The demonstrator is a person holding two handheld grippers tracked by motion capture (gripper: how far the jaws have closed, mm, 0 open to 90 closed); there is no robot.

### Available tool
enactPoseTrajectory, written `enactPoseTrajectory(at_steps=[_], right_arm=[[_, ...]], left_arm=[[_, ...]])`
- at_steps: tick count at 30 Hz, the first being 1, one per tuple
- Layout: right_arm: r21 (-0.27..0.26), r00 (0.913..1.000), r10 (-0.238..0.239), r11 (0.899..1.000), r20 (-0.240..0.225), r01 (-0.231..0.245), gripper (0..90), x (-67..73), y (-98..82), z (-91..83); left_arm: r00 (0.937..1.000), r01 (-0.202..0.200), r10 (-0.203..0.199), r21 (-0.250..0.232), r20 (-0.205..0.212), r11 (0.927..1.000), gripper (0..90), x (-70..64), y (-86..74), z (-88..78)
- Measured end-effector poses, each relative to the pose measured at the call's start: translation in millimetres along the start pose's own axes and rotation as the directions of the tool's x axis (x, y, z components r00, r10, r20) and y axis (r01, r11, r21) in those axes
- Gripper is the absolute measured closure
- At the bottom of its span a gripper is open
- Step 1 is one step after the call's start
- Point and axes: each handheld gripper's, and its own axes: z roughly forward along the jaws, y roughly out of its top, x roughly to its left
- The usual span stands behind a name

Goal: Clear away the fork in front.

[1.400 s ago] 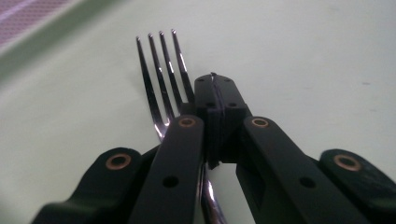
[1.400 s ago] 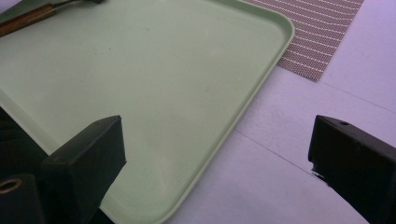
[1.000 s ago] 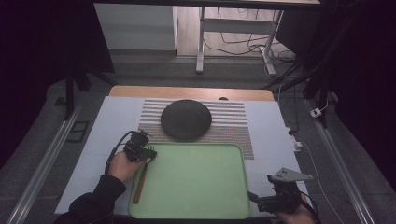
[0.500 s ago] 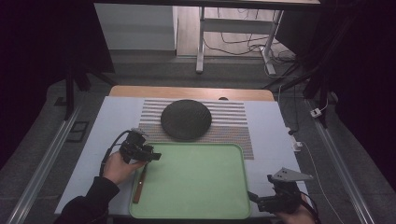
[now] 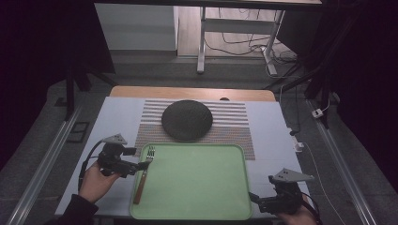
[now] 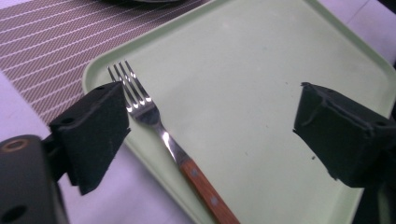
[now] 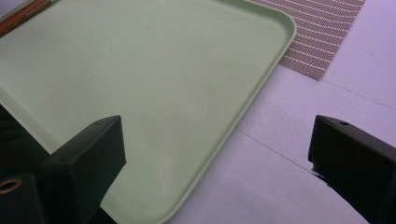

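Observation:
A fork [image 5: 143, 174] with a wooden handle lies along the left edge of the green tray [image 5: 202, 187], tines pointing away from me. In the left gripper view the fork [image 6: 156, 123] rests on the tray [image 6: 247, 88] below the wide-apart jaws, and neither pad touches it. My left gripper [image 5: 135, 165] has just been opening and hovers at the tray's left rim; its jaws [image 6: 210, 95] hold nothing. My right gripper [image 5: 257, 200] waits open at the tray's near right corner, and its view looks across the tray [image 7: 140, 70] between its spread jaws [image 7: 215, 133].
A dark round plate [image 5: 187, 120] sits on a striped placemat [image 5: 232, 119] behind the tray, over a pale table cover [image 5: 277, 140]. The placemat's corner [image 7: 322, 28] and the fork's handle [image 7: 23, 16] show in the right gripper view. A metal table frame stands beyond.
My left gripper has let go of the fork, opened, and drawn back to the left and up. The fork now lies on the tray's left edge. The right gripper has not moved.

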Motion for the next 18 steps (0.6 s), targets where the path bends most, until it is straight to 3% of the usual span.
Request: enactPoseTrajectory(at_steps=[10, 18], right_arm=[[-0.001, 0.9999, 0.012, 1.0, 0.001, -0.012, 4.1, -1.0, 0.0, -0.2], [-0.001, 0.9999, 0.013, 1.0, -0.001, -0.013, 4.1, -1.0, 0.0, 0.0]], left_arm=[[0.9999, -0.005, 0.006, -0.055, 0.013, 0.9985, 2.3, -9.7, -28.5, -29.4], [0.9999, 0.006, -0.005, -0.07, 0.016, 0.9975, 0.8, -14.0, -46.6, -41.9]])
